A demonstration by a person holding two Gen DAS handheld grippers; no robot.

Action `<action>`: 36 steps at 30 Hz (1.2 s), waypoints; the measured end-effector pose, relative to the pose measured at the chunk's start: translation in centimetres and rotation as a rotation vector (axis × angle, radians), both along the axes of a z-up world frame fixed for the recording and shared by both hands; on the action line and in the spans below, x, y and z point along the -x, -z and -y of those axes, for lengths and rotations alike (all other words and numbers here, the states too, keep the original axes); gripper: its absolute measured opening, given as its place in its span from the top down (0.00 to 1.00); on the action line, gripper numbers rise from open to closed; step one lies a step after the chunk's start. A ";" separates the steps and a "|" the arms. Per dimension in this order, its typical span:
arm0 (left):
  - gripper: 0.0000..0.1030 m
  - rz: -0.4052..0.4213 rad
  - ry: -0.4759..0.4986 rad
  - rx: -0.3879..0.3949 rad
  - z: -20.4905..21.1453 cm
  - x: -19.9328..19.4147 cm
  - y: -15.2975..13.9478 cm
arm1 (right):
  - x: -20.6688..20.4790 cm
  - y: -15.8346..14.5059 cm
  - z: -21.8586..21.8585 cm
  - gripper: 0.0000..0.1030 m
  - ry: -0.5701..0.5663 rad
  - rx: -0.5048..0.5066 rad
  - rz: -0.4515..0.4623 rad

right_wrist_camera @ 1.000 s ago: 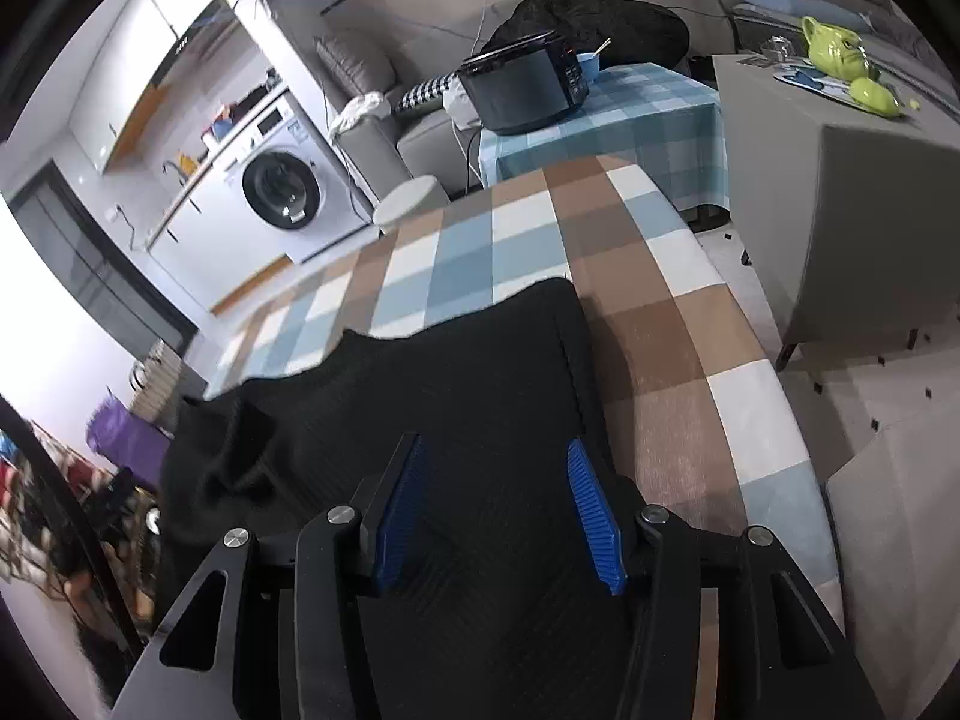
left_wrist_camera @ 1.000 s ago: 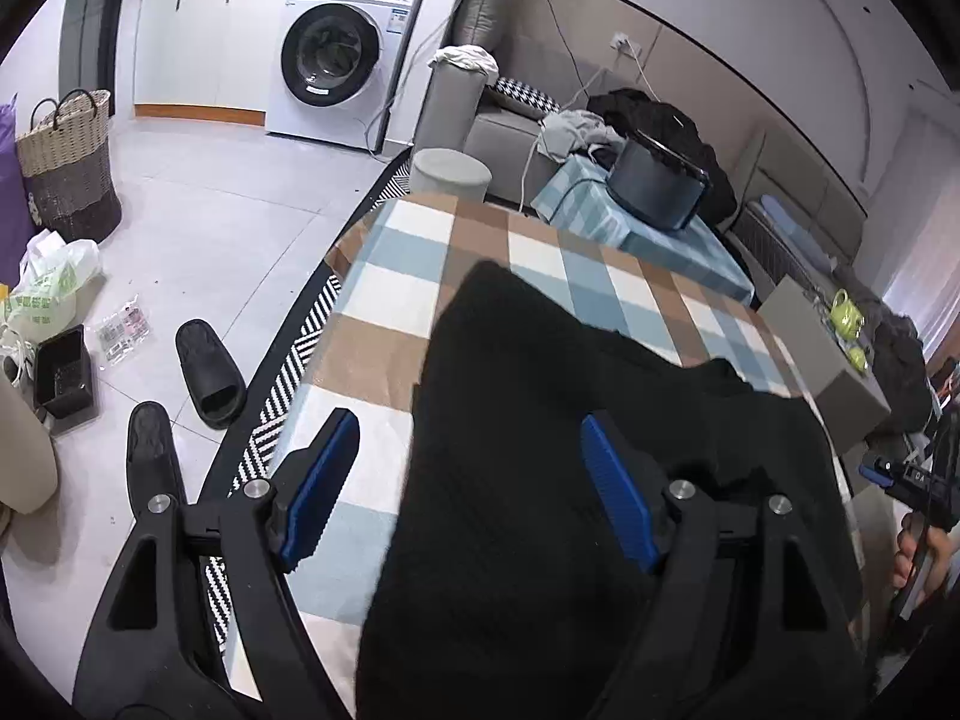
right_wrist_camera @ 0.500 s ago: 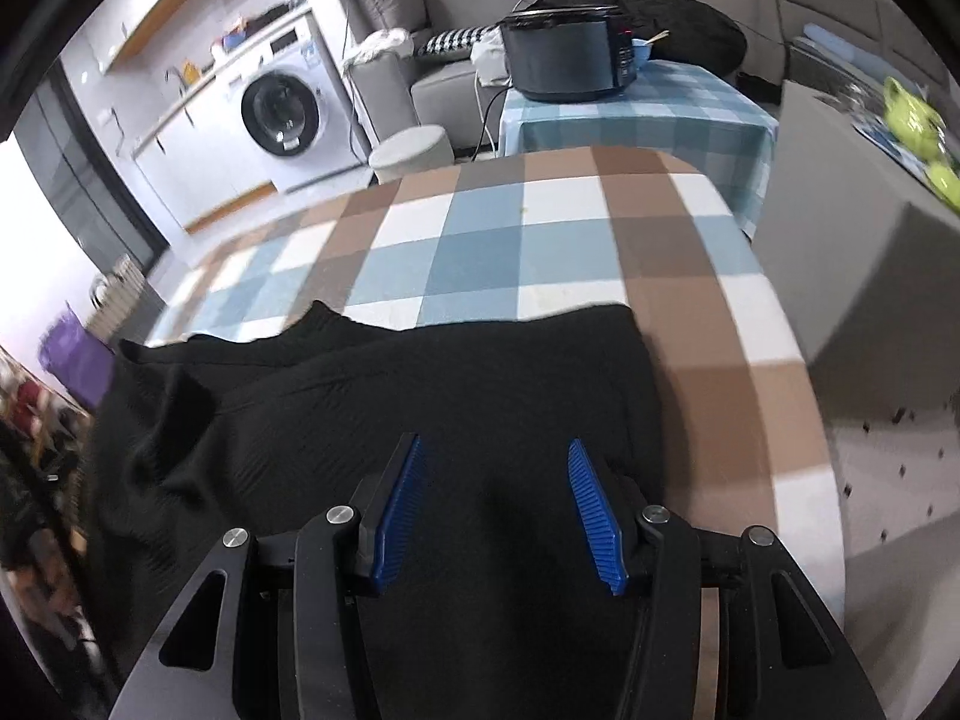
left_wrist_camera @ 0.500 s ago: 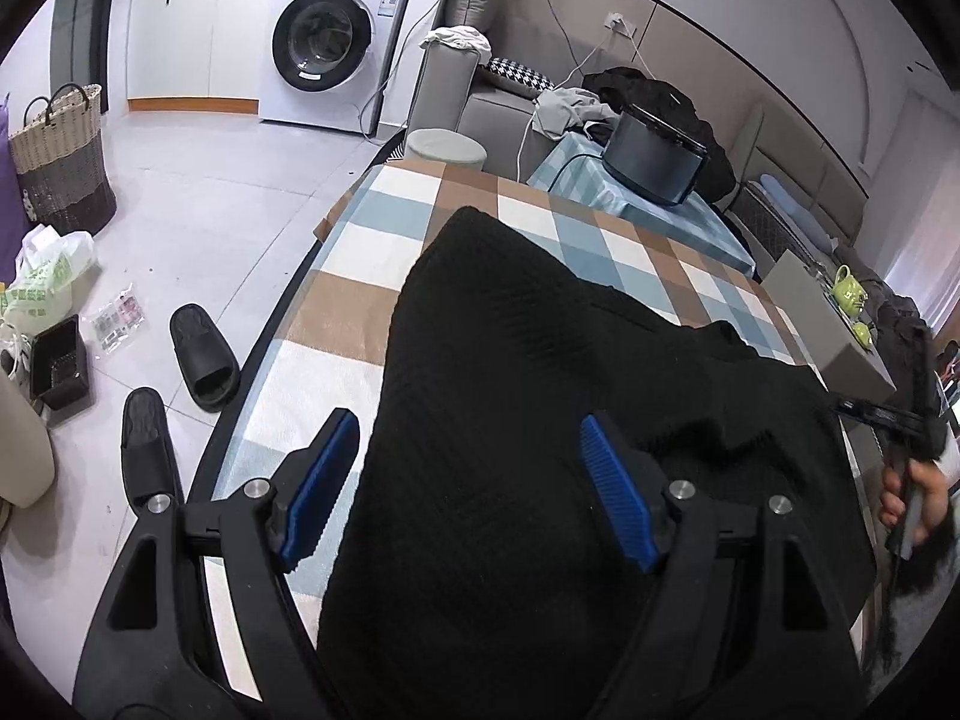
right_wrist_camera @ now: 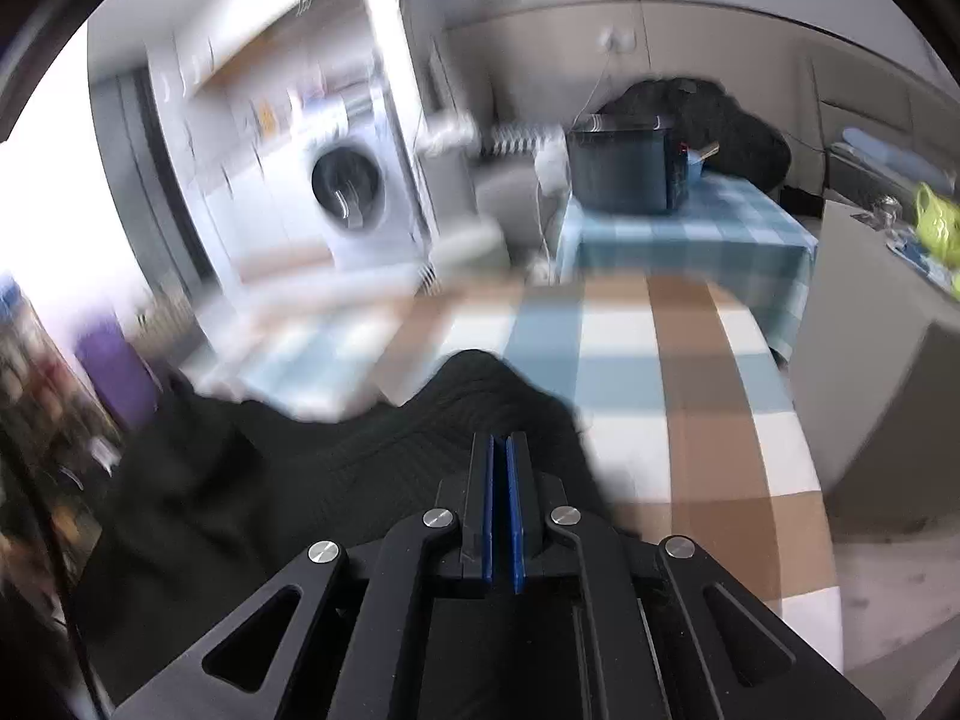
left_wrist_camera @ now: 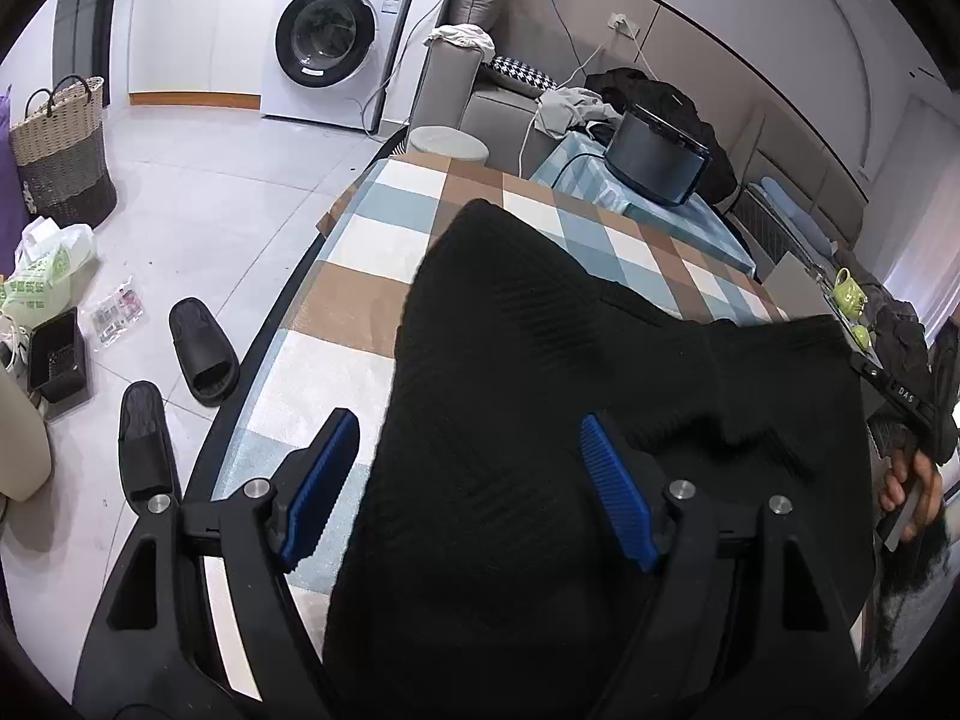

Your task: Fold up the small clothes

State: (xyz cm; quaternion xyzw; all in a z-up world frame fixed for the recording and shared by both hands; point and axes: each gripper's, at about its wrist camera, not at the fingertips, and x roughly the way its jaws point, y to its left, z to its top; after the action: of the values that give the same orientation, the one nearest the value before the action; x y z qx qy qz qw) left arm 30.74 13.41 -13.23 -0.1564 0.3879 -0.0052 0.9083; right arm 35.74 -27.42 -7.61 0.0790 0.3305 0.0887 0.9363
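a black ribbed knit garment (left_wrist_camera: 540,420) lay spread and rumpled across a checked tablecloth (left_wrist_camera: 372,300), apparently not yet folded. the right gripper (right_wrist_camera: 500,450) was pinched shut on its raised edge, likely starting a fold. the left gripper (left_wrist_camera: 468,456) hung wide open above it, empty.

Both the left gripper (left_wrist_camera: 462,483) and right gripper (right_wrist_camera: 499,456) have black frames, round silver screws, and ribbed blue pads (left_wrist_camera: 612,504).
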 end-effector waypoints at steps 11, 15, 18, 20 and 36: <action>0.28 -0.009 -0.018 -0.034 -0.4 -0.6 -0.5 | -2.2 3.1 2.8 0.77 0.152 0.076 -0.220; 0.28 -0.004 0.000 -0.062 0.4 -1.3 -1.3 | -1.0 2.9 2.4 0.69 0.145 0.045 -0.222; 0.28 0.004 0.015 -0.058 1.0 -1.9 -2.0 | -1.3 2.6 1.3 0.60 0.107 0.048 -0.210; 0.28 0.007 0.029 -0.064 1.5 -2.4 -2.4 | -1.7 2.4 0.2 0.59 0.093 0.076 -0.197; 0.28 -0.116 0.041 -0.183 2.2 -11.3 -0.6 | -2.0 3.9 1.8 0.54 0.091 0.054 -0.272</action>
State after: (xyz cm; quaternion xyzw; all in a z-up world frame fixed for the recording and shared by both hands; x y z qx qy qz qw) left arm 42.08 11.24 -12.61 -0.0649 0.4418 0.0208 0.8945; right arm 37.72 -29.17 -11.48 0.0799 0.4526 0.0258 0.8877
